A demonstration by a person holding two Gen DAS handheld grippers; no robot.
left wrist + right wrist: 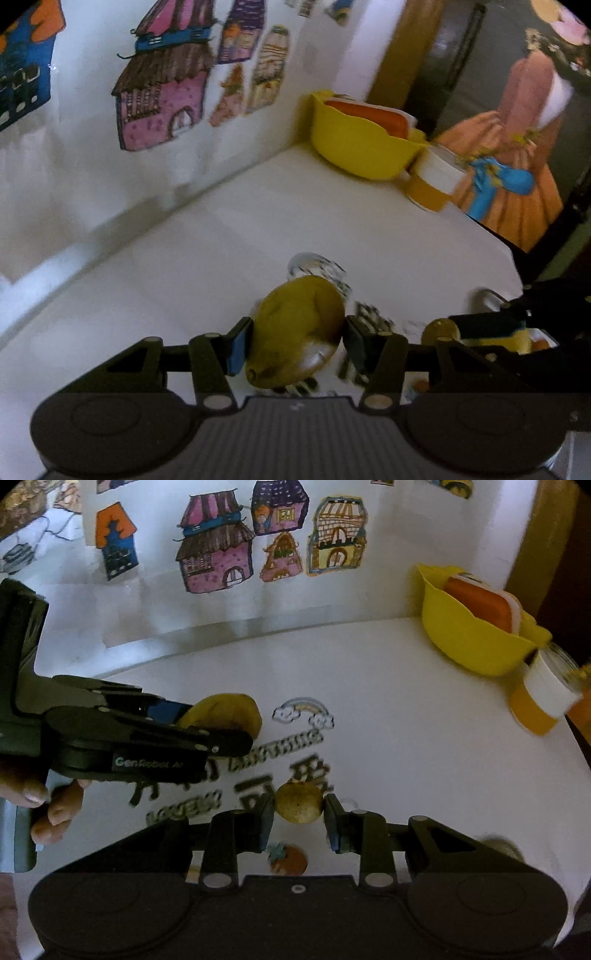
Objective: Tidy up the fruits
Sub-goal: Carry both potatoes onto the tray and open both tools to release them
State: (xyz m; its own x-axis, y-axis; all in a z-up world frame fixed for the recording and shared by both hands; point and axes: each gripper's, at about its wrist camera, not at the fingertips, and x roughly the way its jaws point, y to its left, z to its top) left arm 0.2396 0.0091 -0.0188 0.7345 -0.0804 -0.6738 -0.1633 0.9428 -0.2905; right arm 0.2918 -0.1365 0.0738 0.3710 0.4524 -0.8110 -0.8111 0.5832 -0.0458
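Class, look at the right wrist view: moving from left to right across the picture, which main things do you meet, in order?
Left gripper holding a large yellow fruit → right gripper holding a small round fruit → yellow bowl → orange and white cup.

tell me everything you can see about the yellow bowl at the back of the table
The yellow bowl looks like matte plastic, with a wavy, scalloped rim. It sits upright at the table's far right corner near the wall, holding an orange-and-white item that rises above its rim. An orange-and-white cup lies against its right side.
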